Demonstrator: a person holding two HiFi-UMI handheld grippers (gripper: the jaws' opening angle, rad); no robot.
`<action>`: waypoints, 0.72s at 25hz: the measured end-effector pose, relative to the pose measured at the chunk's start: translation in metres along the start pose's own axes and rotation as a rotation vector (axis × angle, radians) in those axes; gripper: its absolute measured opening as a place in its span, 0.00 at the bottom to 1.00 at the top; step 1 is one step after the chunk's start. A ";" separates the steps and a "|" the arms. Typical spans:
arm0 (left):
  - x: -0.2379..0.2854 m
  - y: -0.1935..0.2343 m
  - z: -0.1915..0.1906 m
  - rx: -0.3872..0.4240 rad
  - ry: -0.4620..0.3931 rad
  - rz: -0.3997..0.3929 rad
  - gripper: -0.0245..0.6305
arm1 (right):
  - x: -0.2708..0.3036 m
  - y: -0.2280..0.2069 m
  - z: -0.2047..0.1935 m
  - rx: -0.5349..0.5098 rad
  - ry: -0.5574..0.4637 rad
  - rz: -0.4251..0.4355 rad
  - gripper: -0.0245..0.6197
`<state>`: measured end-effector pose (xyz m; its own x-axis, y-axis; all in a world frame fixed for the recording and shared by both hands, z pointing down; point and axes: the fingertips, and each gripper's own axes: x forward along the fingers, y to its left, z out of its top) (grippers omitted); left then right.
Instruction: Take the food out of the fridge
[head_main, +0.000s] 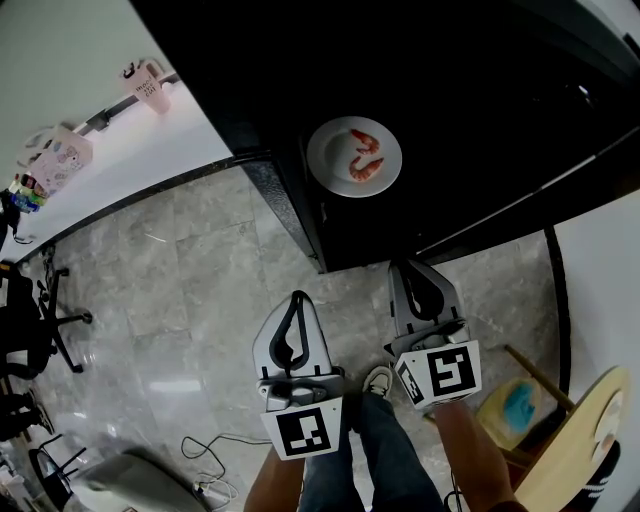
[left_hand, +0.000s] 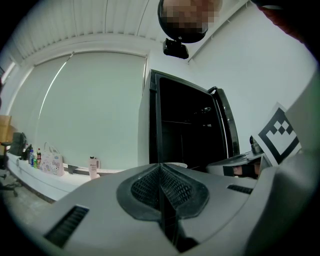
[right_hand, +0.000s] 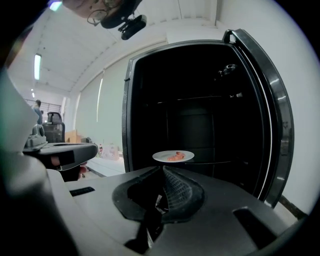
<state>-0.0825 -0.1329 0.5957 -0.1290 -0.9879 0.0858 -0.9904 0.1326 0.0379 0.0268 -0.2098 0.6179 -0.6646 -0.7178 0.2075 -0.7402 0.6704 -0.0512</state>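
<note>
Head view showed us standing at the open fridge (head_main: 470, 110), its inside dark, with a white plate (head_main: 330, 150) on a shelf (right_hand: 225, 162) near the front and the food, a couple of shrimp (head_main: 366, 160), lying on it. Nothing else could be made out in there. We held the left tongs (head_main: 298, 298) and the right tongs (head_main: 410, 268) low over the grey tiled floor (head_main: 170, 280), both pointed toward the fridge and short of the plate, the right pair the nearer. Left gripper view had the two pads (left_hand: 147, 187) pressed together along one line with nothing between them, and right gripper view showed the same: tips meeting, empty. We judged the tongs were carried closed only because no grasp had begun. Right gripper view looked straight at the plate, level on its shelf, with the door (right_hand: 272, 125) swung aside to the right, so we thought the right tongs the likelier to go in. They would need to part first and take the rim, keeping the plate level so the shrimp would not slide off.
</note>
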 end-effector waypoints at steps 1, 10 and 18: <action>0.000 0.000 0.000 0.001 0.002 0.000 0.06 | 0.002 -0.002 0.000 0.020 -0.002 -0.003 0.07; -0.001 0.002 -0.002 0.006 0.013 0.006 0.06 | 0.019 -0.011 -0.002 0.194 0.004 0.010 0.08; -0.006 0.002 -0.003 0.018 0.025 0.005 0.06 | 0.039 -0.010 -0.003 0.369 0.037 0.050 0.08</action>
<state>-0.0840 -0.1268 0.5982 -0.1326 -0.9850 0.1105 -0.9906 0.1355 0.0196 0.0084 -0.2439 0.6296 -0.7020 -0.6737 0.2309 -0.6983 0.5873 -0.4094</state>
